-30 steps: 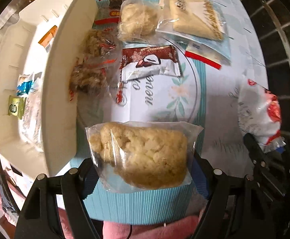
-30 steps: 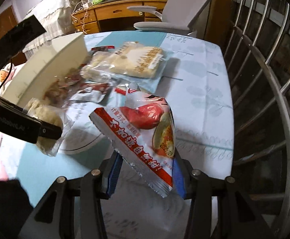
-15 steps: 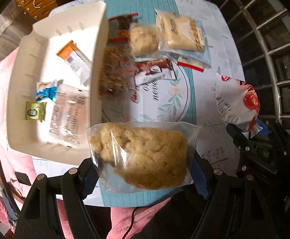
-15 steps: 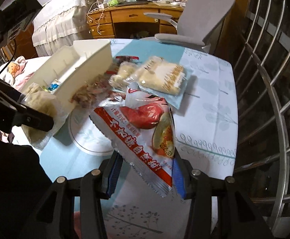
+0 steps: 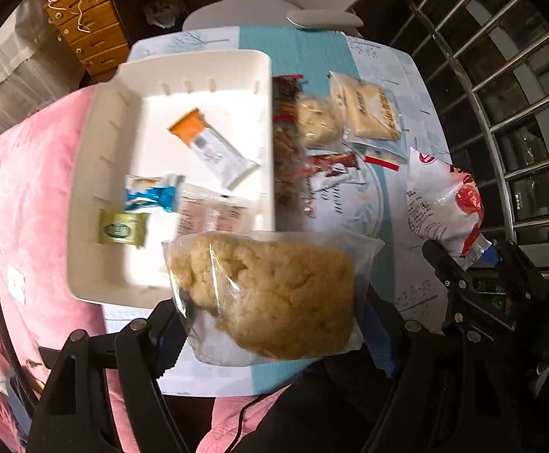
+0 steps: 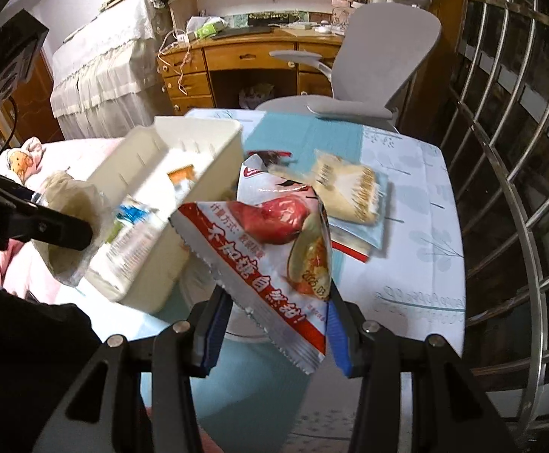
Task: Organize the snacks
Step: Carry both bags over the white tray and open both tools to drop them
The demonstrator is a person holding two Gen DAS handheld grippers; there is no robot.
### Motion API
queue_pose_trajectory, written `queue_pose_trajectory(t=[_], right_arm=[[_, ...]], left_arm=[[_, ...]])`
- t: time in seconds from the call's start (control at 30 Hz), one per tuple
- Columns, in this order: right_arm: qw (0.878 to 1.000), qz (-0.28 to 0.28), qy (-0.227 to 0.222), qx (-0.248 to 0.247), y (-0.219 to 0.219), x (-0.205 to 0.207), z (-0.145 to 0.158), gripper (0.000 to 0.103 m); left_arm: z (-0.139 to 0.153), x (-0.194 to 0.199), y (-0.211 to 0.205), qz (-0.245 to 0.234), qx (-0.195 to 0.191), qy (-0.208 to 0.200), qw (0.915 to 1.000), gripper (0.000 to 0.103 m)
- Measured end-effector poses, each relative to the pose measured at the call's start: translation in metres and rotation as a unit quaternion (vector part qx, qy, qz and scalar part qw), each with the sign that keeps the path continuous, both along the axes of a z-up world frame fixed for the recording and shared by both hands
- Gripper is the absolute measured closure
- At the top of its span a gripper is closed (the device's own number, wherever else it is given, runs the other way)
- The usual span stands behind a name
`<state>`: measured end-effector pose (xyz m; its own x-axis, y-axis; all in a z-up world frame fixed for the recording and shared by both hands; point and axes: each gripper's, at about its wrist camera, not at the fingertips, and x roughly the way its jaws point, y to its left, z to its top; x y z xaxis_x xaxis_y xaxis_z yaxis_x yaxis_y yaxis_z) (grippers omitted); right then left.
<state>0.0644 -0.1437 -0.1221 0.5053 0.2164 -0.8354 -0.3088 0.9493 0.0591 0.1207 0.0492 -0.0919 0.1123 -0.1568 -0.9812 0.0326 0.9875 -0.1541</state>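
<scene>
My left gripper [image 5: 270, 321] is shut on a clear bag with a beige crumbly cake [image 5: 270, 290], held high above the near edge of the white bin [image 5: 85, 173]. The bin holds an orange-and-white bar [image 5: 210, 147], a blue packet [image 5: 150, 196], a green packet [image 5: 121, 228] and a clear packet [image 5: 210, 215]. My right gripper [image 6: 274, 324] is shut on a red-and-white snack bag [image 6: 274, 249], held above the table right of the bin [image 6: 199, 132]. The bag also shows in the left wrist view [image 5: 444, 204].
Loose snacks lie on the table right of the bin: a second beige cake bag [image 5: 318, 120], a flat cream packet [image 5: 372, 113], a brown-and-white packet [image 5: 335, 170], dark snack packs [image 5: 286, 143]. A grey chair [image 6: 384, 60] stands beyond the table. Metal railings [image 6: 501, 151] run along the right.
Both grippers have risen and pulled back with their bags. The bin's inside now shows fully in the left wrist view, and the table looks smaller.
</scene>
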Motion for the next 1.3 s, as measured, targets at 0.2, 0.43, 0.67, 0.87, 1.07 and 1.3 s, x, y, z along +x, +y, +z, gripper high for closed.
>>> queue_pose_trajectory(t=[0.2,0.43,0.67,0.87,1.07,1.3], right_arm=[[1.0,-0.003,-0.02,0.019,0.044,-0.007,0.012,0.056],[0.998,-0.008,-0.036,0.046,0.1,-0.016,0.016,0.056],[0.997,0.0,-0.045,0.069,0.141,-0.015,0.015,0.056],[0.995,0.002,-0.044,0.084,0.167,-0.007,0.011,0.056],[0.994,-0.002,-0.045,0.102,0.178,0.001,0.009,0.054],[0.995,-0.058,-0.007,0.086,0.176,0.017,-0.007,0.03]], left_arm=[[0.009,-0.005,0.041,-0.011,-0.001,-0.018,0.9998,0.025],[0.009,-0.007,0.087,-0.029,0.006,-0.033,0.999,0.025],[0.006,-0.003,0.13,-0.014,0.002,-0.056,0.9983,0.025],[-0.001,0.003,0.156,0.015,0.001,-0.071,0.9974,0.025],[-0.012,0.015,0.17,0.037,0.0,-0.069,0.9969,0.024],[-0.024,0.018,0.17,0.045,0.008,-0.056,0.9974,0.013]])
